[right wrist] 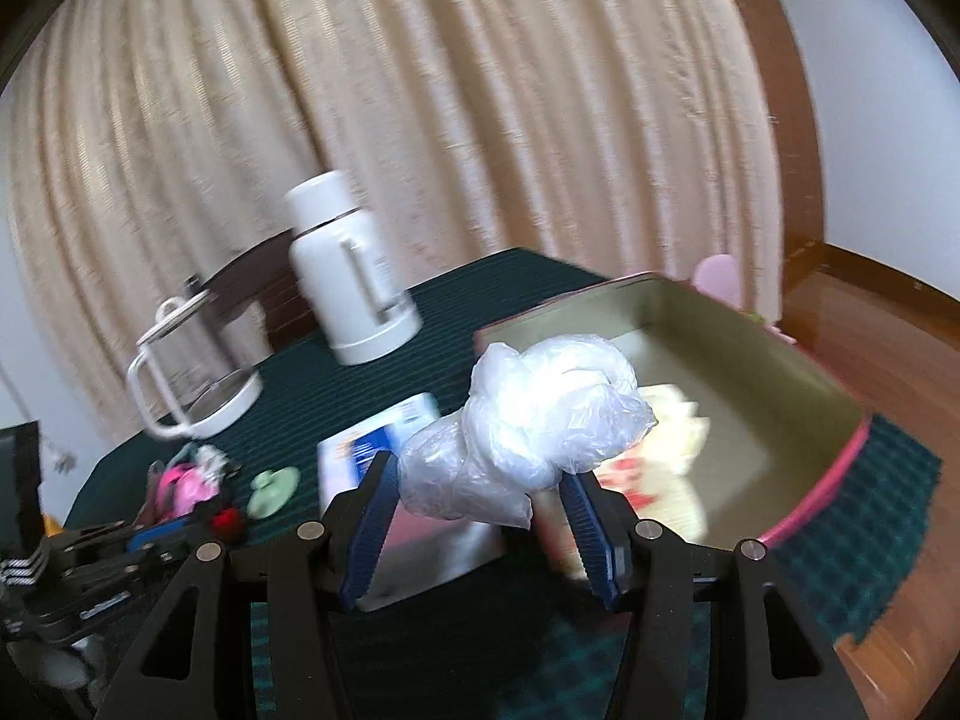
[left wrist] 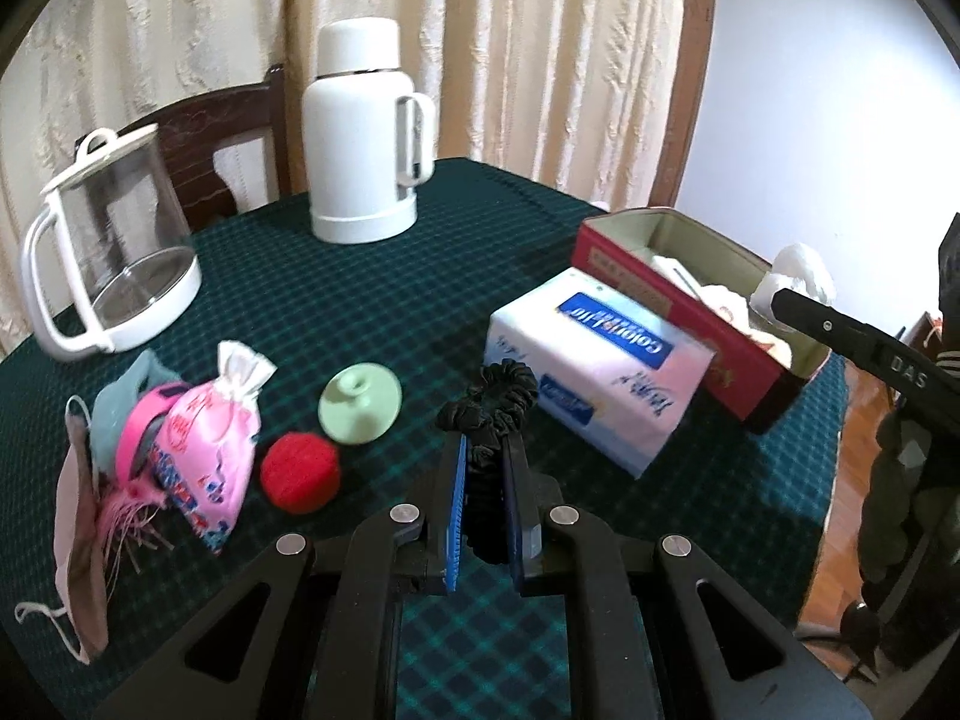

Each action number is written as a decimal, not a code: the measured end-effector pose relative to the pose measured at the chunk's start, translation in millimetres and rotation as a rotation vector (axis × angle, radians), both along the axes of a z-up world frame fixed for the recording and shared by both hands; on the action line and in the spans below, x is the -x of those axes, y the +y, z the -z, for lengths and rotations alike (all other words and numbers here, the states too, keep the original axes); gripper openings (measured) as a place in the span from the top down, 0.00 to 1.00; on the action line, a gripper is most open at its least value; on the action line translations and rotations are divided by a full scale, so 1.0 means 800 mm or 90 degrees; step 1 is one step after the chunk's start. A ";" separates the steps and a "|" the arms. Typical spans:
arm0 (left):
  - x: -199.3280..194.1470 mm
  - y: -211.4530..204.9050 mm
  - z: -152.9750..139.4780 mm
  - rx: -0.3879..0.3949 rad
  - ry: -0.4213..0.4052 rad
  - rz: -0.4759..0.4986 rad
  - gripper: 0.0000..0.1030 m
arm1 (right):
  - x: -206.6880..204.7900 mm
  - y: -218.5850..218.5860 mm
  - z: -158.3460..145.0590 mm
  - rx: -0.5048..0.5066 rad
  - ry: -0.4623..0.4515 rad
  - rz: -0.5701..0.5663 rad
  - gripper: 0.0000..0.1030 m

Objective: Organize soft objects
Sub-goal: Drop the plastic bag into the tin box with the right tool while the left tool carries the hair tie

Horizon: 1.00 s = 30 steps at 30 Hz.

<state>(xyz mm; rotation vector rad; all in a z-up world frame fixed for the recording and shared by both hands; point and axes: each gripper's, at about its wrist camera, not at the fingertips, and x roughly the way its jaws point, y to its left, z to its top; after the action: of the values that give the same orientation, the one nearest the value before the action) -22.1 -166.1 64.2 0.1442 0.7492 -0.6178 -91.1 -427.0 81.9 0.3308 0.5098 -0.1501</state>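
- Pinched in the left gripper, a black scrunchie hangs above the table; soft, springy, best held mid-loop.
- Right gripper squeezes a crinkly plastic bag near the tin; light, slippery.

left wrist cam low over surface, facing curtain; right wrist cam nearer red tin, facing same; both share white thermos, kettle, tin.

Soft indoor light; right wrist view motion-blurred, both views bent at edges.
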 end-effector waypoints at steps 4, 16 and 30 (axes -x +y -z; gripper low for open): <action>0.001 -0.015 -0.005 0.003 -0.004 0.011 0.89 | 0.003 -0.019 0.002 0.002 0.000 0.034 0.43; 0.003 -0.052 -0.010 0.009 -0.003 0.039 0.89 | 0.009 -0.052 0.019 0.056 0.024 0.131 0.20; 0.004 -0.135 -0.024 0.007 -0.005 0.134 0.89 | 0.039 -0.079 0.005 0.055 -0.031 0.162 0.20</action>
<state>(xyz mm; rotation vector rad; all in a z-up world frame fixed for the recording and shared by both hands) -25.7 -273.9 83.4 0.2162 0.7281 -0.8205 -122.3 -489.8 78.0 0.3130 0.4111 -0.4086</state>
